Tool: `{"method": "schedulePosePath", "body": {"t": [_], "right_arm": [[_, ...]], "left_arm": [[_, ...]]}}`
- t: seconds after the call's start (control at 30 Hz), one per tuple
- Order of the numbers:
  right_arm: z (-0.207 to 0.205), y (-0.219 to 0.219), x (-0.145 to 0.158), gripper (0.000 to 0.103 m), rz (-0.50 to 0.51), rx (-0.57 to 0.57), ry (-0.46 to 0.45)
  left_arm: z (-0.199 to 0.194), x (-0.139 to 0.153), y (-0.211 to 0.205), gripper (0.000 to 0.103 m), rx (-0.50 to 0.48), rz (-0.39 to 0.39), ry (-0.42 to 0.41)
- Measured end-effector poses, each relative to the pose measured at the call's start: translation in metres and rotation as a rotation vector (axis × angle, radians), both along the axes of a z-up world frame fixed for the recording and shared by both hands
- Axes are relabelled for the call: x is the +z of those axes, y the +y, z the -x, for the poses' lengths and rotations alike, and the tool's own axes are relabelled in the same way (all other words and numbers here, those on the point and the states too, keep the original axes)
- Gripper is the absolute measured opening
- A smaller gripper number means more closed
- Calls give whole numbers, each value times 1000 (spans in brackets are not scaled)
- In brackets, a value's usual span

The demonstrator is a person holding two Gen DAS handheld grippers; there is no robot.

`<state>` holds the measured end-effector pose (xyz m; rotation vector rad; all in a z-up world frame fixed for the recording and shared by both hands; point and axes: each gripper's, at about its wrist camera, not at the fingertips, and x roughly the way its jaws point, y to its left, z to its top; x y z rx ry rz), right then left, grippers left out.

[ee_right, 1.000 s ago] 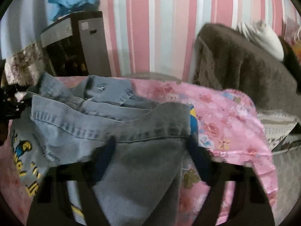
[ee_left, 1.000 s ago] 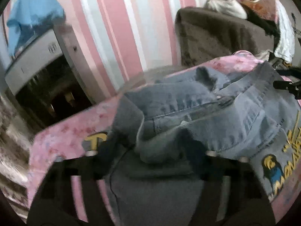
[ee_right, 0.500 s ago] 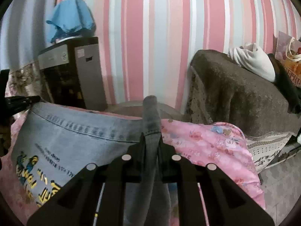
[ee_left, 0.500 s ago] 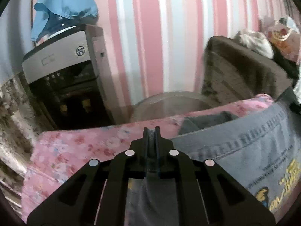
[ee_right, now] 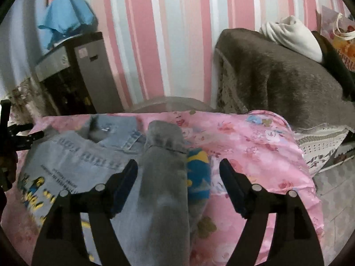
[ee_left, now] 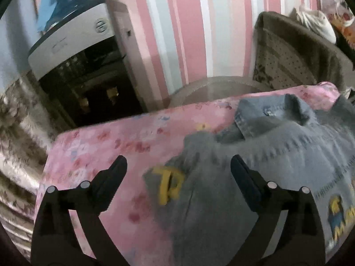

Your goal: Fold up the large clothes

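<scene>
A light-blue denim jacket (ee_left: pixel 266 159) with yellow and blue cartoon prints lies folded over on a pink floral sheet (ee_left: pixel 106 150). My left gripper (ee_left: pixel 178 166) is open just above the jacket's left edge, holding nothing. In the right wrist view the jacket (ee_right: pixel 84 161) spreads to the left, and a folded sleeve (ee_right: pixel 164 173) runs between the fingers of my right gripper (ee_right: pixel 178 168), which is open and not gripping it. The left gripper (ee_right: pixel 20 137) shows at the left edge of the right wrist view.
A water dispenser (ee_left: pixel 84 66) with a blue cloth on top stands at the back left against a pink striped wall. A brown covered sofa (ee_right: pixel 277 75) with a white garment (ee_right: pixel 292 35) stands at the right. A round grey rim (ee_left: pixel 213 86) lies behind the sheet.
Half a second ago both grippers were shut on the jacket's hem and held it up. Now both are open and the jacket lies folded on the sheet.
</scene>
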<state>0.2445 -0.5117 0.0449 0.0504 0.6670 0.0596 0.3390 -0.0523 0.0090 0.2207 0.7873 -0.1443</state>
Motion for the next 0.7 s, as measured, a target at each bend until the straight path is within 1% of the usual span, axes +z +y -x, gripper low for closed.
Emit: {"method": "schedulePosePath", "body": {"t": [0.07,0.13,0.17,0.2,0.23,0.27,0.3,0.33,0.37,0.43,0.47,0.5,0.53,0.57,0.6,0.63,0.67,0.7], "right_arm": [[0,2,-3,76,15,22,10],[-3,6,-10,76,26,34,32],[-6,8,-16,73,24,32,49],[-10,10,-24,68,13,35,72],[-14,12,-32,45,-20,49,107],[-15,14,-38,37,-47,58,127],[-14,18,-42,37,-47,59,127],[-13,22,-45,34,-41,63,126],[-13,24,-48,28,-39,68,133],[-12,25,-53,17,-57,65,141],[-11,24,-53,12,-60,59,129],[-8,25,-48,11,-56,52,104],[-5,26,-42,10,-49,42,77],[0,26,-35,10,-46,33,48],[5,26,-24,10,-49,23,8],[10,26,-14,10,-54,18,-26],[13,25,-6,10,-54,18,-49],[17,28,5,10,-40,19,-84]], "left_arm": [[10,-3,9,94,-11,21,42],[14,-13,11,94,-20,33,85],[15,-20,11,94,-19,32,99],[15,-27,11,94,-15,38,118],[16,-33,10,93,-15,50,133],[16,-38,9,90,-14,65,138],[17,-41,9,89,-17,79,133],[17,-42,9,85,-21,87,129],[18,-43,9,81,-31,104,126],[19,-46,6,65,-59,113,129],[20,-44,4,53,-66,111,120],[20,-41,5,47,-64,119,111],[21,-37,6,29,-58,134,100],[22,-30,9,22,-49,151,79],[23,-22,12,20,-47,175,63],[24,-15,14,16,-48,195,47],[25,-5,14,13,-49,205,23],[26,3,13,13,-50,203,-2]]}}
